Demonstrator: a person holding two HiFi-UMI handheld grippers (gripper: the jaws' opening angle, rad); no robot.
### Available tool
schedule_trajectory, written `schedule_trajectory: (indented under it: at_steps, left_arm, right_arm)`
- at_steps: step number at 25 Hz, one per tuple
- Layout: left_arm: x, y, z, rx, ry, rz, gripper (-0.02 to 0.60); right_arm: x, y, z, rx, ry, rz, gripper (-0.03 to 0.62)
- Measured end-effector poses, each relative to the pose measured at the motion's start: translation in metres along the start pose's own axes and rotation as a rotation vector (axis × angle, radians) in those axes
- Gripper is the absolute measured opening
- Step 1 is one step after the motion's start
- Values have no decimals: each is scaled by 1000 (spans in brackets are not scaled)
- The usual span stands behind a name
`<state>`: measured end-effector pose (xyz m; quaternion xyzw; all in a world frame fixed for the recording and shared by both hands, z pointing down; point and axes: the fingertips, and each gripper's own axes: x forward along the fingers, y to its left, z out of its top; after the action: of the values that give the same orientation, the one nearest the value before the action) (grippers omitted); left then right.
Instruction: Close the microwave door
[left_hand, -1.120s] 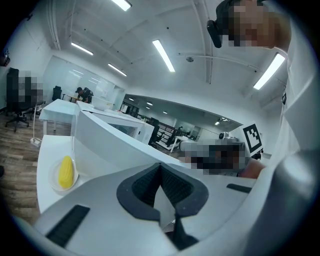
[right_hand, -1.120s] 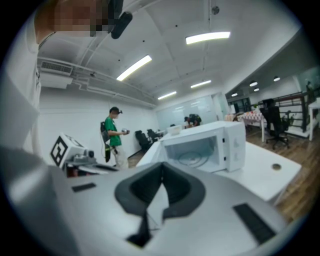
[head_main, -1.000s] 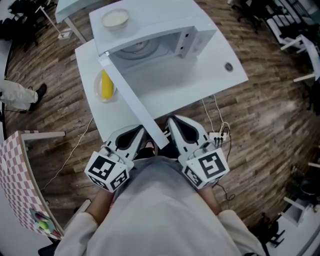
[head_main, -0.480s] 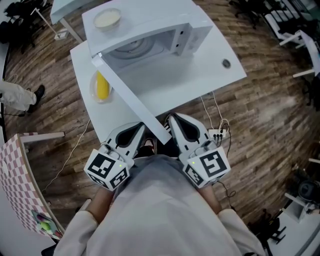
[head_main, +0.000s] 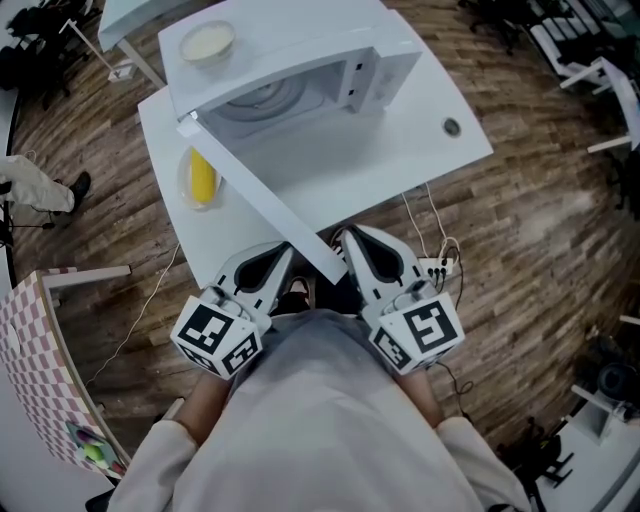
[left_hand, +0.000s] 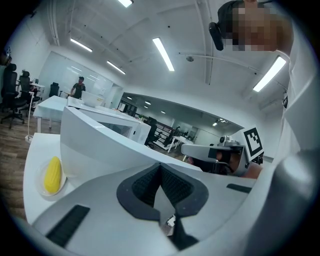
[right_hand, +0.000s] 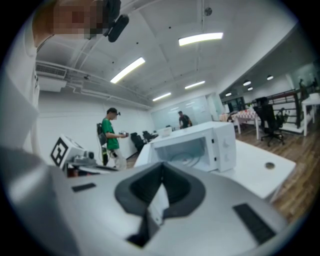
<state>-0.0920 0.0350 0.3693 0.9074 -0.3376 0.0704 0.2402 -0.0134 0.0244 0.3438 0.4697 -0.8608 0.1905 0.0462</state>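
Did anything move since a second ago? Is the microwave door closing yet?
Not yet. The whole view only slid slightly left, likely the head camera moving. The microwave door stays wide open, its free end between the left gripper and right gripper, both still shut and empty.

- left gripper (head_main: 281, 260): held low against the person's torso (head_main: 320, 420), pointing forward; jaws pressed together, nothing between them; its marker cube (head_main: 215, 340) faces up at the rear
- right gripper (head_main: 348, 244): just beside the left one, roughly parallel; jaws likewise together and empty
- forearms (head_main: 200, 402): tucked in at either side of the waist
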Motion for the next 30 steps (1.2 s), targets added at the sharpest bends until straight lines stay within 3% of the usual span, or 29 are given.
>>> schedule_trajectory:
  at_steps: [30]
  left_arm:
    - [52, 1, 19, -40, 3, -83, 17]
  right_arm:
    - [3, -48, 17, 22, -8, -59, 23]
